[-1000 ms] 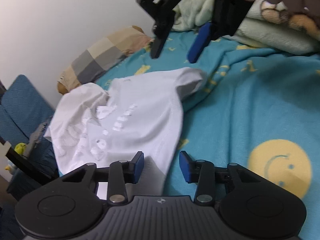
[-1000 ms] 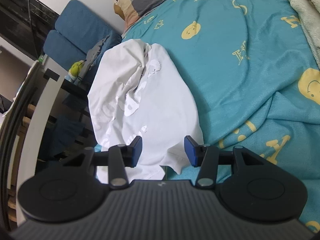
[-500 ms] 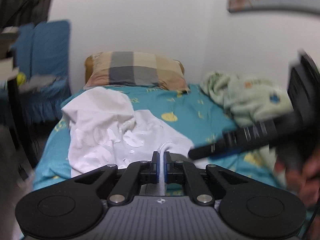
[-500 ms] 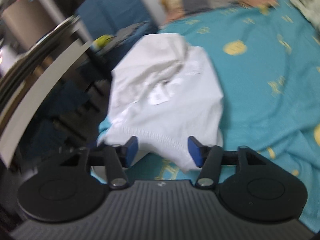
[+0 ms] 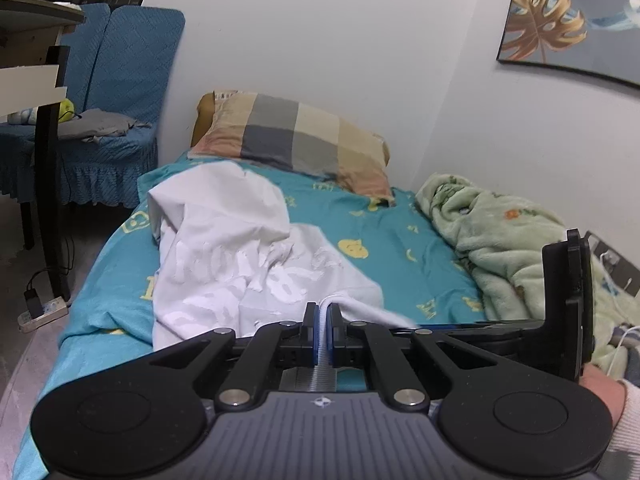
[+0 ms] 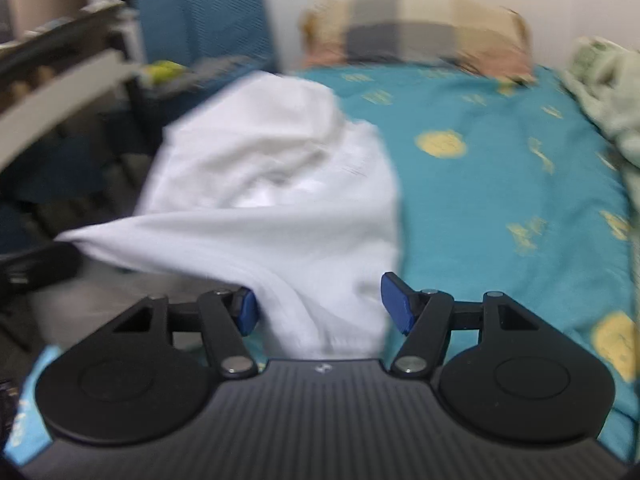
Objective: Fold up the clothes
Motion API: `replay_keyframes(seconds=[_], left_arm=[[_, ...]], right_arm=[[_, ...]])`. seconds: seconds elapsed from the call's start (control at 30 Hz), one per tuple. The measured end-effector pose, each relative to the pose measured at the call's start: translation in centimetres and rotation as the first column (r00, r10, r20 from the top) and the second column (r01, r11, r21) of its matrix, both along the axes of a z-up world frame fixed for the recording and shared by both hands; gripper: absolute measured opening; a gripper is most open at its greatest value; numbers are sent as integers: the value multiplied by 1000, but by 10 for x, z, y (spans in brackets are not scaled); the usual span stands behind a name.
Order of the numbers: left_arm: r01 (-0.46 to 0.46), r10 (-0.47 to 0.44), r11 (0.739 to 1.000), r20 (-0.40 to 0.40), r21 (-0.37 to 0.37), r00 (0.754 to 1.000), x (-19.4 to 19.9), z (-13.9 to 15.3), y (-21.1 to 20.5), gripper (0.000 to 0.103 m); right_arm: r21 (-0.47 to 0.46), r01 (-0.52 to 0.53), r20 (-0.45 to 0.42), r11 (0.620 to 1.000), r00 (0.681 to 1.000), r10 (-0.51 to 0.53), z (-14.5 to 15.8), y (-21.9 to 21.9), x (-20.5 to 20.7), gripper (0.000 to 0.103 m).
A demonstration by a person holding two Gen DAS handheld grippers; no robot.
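Note:
A white T-shirt with a pale print lies crumpled on the teal bed sheet. My left gripper is shut on a near edge of the shirt, pinching a fold between its blue pads. The right gripper shows at the right of the left wrist view, seen side-on. In the blurred right wrist view, my right gripper is open, and the shirt's near hem lies between its blue pads. The shirt stretches leftward there toward the left gripper.
A checked pillow lies at the bed's head. A green fleece blanket is heaped along the right side. A blue covered chair and a desk leg stand to the left. A power strip lies on the floor.
My left gripper has closed on the shirt's edge and swung to face the pillow. The right gripper moved down to the near hem, still open. The shirt edge is pulled taut.

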State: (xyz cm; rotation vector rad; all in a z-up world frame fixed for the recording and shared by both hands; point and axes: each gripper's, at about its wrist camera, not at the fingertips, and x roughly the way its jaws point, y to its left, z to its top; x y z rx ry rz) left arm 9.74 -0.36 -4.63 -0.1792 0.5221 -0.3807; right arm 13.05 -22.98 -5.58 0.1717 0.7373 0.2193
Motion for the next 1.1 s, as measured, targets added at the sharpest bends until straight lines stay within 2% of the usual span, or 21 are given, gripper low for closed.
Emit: replay_keyframes(seconds=[0.1,0.13,0.17,0.2,0.27,0.33,0.4,0.53,0.63,0.73,0.8,0.87,0.97,1.03,1.1], left_arm=[[10,-9,999,-32,35,999,3,-13,-7,4],[14,-12,999,-41,52,999,3,-18,-10,4],[15,-11,997,-46,80,999,3,-23,-14,4],[16,-10,994,-52,106,999,3,-28,-18,4],[21,-11,991,-72,136,997,3,-37,-22,5],[32,-20,985,-69,172,997,-1,-41,-28,5],[42,-29,977,-66,208,997,-5,-45,-33,8],[42,-25,959,-64,281,998,-13,-51,-43,28],[42,-24,933,-54,357,998,-19,-56,-53,41],[32,-3,911,-72,411,997,-18,-66,-64,42],[-24,61,903,-74,430,995,-15,-72,-68,42],[-122,164,893,-63,433,984,-14,-72,-66,44],[-280,325,862,-37,422,945,-16,-67,-57,44],[-349,403,841,-49,414,914,-16,-64,-47,45],[-379,440,829,-61,410,896,-17,-63,-40,44]], right_arm=[[7,68,-8,998,998,-68,-5,-10,4,60],[9,91,-11,996,996,-91,-7,-13,6,48],[12,114,-14,993,993,-114,-9,-16,7,28],[14,136,-17,991,991,-136,-11,-19,9,17],[18,181,-24,983,983,-181,-14,-26,12,14],[25,212,-25,977,977,-212,-15,-30,14,14],[41,200,-11,979,980,-200,-9,-28,12,13],[106,194,9,975,981,-196,3,-32,10,13],[169,191,25,967,980,-198,13,-39,6,13],[215,183,43,959,980,-196,20,-43,2,13],[234,179,56,955,979,-197,23,-46,0,13],[238,183,72,954,976,-205,25,-47,-2,13],[212,202,107,956,968,-228,26,-51,-6,13],[161,224,129,961,961,-245,23,-53,-6,13],[101,236,127,966,960,-248,15,-54,-5,13]])
